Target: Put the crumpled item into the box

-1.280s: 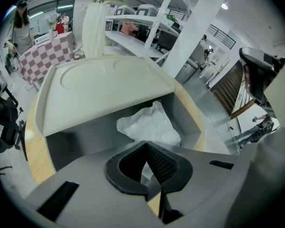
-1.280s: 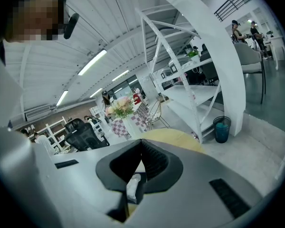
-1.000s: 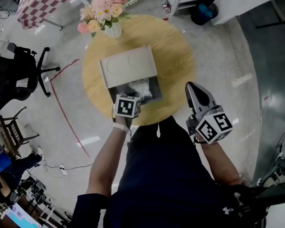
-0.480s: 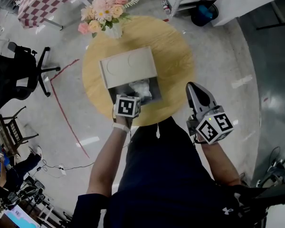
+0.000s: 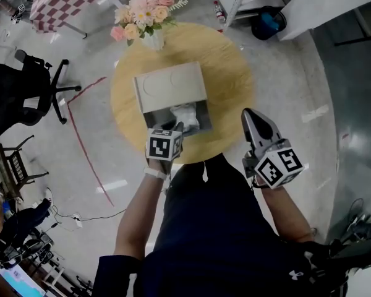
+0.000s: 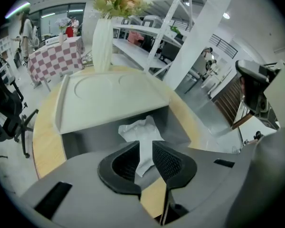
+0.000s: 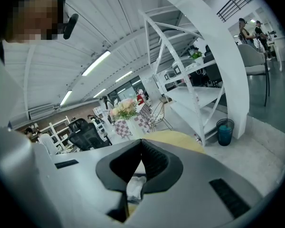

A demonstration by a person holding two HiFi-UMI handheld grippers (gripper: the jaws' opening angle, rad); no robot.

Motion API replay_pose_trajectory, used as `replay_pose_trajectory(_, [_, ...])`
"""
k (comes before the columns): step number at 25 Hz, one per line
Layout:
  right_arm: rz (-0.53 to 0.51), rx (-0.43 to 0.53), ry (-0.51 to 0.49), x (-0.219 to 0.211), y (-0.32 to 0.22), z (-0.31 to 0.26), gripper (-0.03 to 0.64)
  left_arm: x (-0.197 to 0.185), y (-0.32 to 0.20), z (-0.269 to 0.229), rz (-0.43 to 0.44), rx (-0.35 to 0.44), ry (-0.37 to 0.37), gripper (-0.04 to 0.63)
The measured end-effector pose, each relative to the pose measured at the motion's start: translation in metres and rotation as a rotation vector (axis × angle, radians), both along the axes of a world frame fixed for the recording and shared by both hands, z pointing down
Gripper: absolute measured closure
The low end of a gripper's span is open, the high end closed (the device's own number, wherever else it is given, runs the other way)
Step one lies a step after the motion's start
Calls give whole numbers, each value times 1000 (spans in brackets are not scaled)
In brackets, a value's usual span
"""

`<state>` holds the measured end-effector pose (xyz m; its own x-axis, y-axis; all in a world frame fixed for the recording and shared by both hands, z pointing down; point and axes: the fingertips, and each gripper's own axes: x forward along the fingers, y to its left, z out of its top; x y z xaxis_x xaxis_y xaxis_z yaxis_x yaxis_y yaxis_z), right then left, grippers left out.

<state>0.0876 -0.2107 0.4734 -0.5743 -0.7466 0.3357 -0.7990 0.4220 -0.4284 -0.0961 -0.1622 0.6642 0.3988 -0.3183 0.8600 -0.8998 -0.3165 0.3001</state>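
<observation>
A grey box stands open on the round wooden table, its lid folded back. The crumpled white paper lies inside the box, also clear in the left gripper view. My left gripper hovers at the box's near edge, open by a narrow gap, and the paper shows through that gap beyond the tips. My right gripper is shut and holds nothing, at the table's near right edge; its jaws meet in the right gripper view.
A white vase of pink flowers stands at the table's far edge, behind the box. A black office chair is on the floor to the left, a blue bin at the far right, and white shelving beyond.
My left gripper has drawn back a little toward me from the box. The paper stays in the box. The right gripper has not moved.
</observation>
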Motion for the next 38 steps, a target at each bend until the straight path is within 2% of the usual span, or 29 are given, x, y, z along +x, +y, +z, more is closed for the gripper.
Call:
replay_pose_trajectory(12, [-94,42,-15,-33,18,-16,611,-9,9,-108,-190,292,221,512])
replay_pose_trajectory(19, [-135,79,-29,-47,34,-34,611,-13,26,-176,-234,433,306,534])
replay_pose_trajectory(25, [-164,142,-48,-57,43,-59,611,-12,42,-224,-216,564,307,554])
replay_pose_trajectory(32, [-198,257,-18,-66,54,-100,611,-17,52,-279,-194,750,237,572])
replay_pose_trajectory(38, [-227,349,22,-72,61,-124,611,-14,60,-310,-188,846,222,575])
